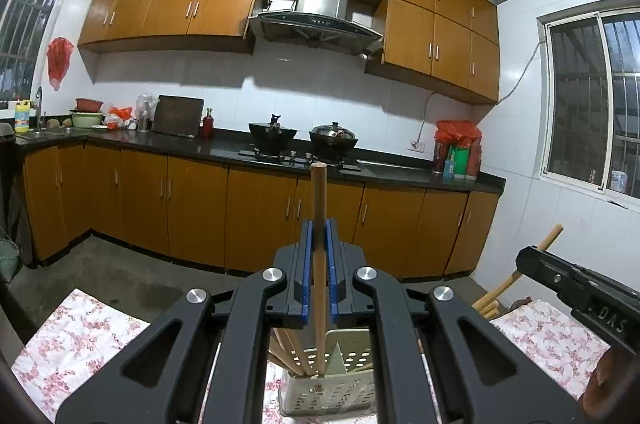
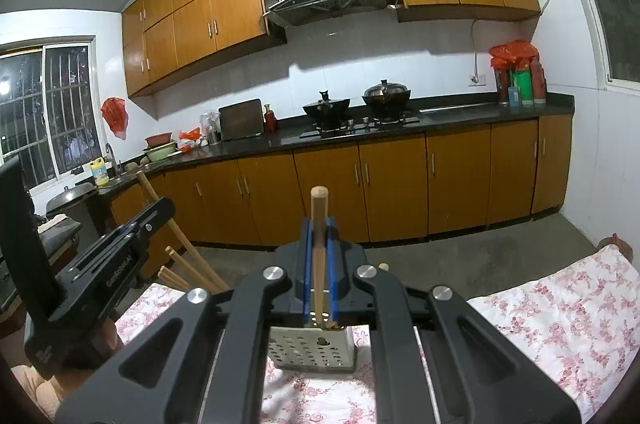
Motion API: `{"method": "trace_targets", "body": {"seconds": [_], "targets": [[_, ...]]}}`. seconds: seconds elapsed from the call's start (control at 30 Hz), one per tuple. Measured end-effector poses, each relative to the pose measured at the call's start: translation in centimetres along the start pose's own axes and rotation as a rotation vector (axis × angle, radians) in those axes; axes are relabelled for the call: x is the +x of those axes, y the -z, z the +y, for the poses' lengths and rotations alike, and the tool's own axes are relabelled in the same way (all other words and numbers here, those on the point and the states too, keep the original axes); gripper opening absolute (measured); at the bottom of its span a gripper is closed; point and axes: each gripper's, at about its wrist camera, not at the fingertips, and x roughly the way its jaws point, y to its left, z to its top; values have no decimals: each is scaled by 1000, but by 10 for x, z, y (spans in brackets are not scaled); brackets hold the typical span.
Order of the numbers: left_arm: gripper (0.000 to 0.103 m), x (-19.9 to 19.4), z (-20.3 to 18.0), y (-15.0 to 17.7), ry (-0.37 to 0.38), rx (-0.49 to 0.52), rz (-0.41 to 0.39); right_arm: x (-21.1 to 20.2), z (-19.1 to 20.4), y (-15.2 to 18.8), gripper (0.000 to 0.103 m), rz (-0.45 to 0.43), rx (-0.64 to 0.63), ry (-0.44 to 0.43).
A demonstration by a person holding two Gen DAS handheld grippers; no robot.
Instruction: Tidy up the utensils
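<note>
The lower part of the pale perforated plastic utensil basket is masked by the black arms of the left tool. In the right view, the basket's rim is hidden behind the right tool. The flowered tablecloth is cut off by the frame edges.

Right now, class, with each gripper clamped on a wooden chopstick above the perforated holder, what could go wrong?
1. The left gripper grips its chopstick mid-length; it may pivot and miss the holder.
2. The right gripper works close by; the chopsticks could collide.
3. The light holder might tip on the floral tablecloth.
</note>
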Motion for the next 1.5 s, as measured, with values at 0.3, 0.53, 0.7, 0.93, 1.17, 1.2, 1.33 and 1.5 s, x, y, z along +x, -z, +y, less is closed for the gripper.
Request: {"method": "trace_targets", "body": {"seconds": [0.3, 0.53, 0.7, 0.93, 1.17, 1.2, 1.33, 1.5], "targets": [[41, -6, 3, -8, -1, -11, 4, 2, 8, -3, 29, -11, -3, 27], [55, -19, 12, -16, -20, -16, -11, -18, 6, -4, 48, -51, -8, 56], [75, -40, 23, -18, -46, -23, -12, -46, 7, 3, 76, -97, -42, 95], [101, -93, 31, -6, -84, 2, -56, -90, 16, 31, 99, -172, -102, 162], [101, -122, 32, 24, -115, 41, 0, -106, 31, 73, 99, -103, -164, 205], [101, -126, 32, 28, -123, 47, 1, -107, 32, 77, 99, -96, -165, 205], [101, -140, 36, 53, -134, 65, 32, -116, 34, 105, 99, -61, -181, 226], [101, -152, 34, 86, -122, 103, 98, -128, 27, 143, 99, -21, -123, 263]]}}
